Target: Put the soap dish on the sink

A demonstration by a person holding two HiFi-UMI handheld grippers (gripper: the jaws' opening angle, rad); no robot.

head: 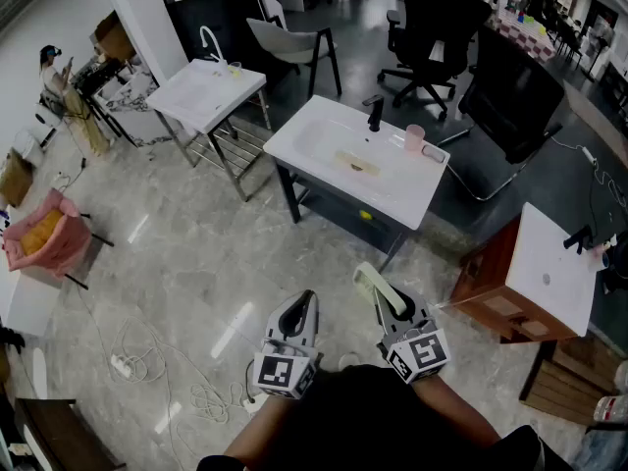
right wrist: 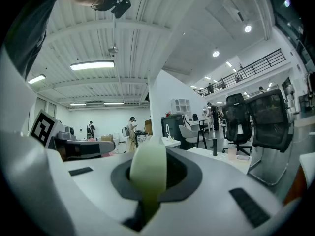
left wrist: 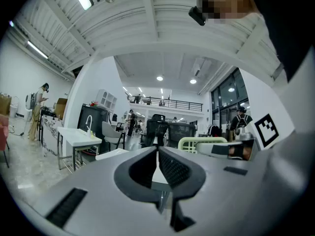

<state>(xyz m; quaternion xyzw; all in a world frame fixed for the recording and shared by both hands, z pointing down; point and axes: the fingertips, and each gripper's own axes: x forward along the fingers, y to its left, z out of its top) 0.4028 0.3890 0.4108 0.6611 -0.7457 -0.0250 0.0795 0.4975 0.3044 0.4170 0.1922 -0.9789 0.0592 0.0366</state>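
Soap dish held in the right gripper, short of the sink.
The pale green soap dish (head: 367, 279) is clamped edge-on between the right gripper (head: 391, 307) fingers, well apart from the white sink (head: 304, 135) ahead. The left gripper (head: 305, 300) fingers are closed, holding nothing.

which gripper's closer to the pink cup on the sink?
Right. The right gripper, shut on the soap dish, is below the cup and almost in line with it; the left gripper sits further left. Both are well short of the sink.
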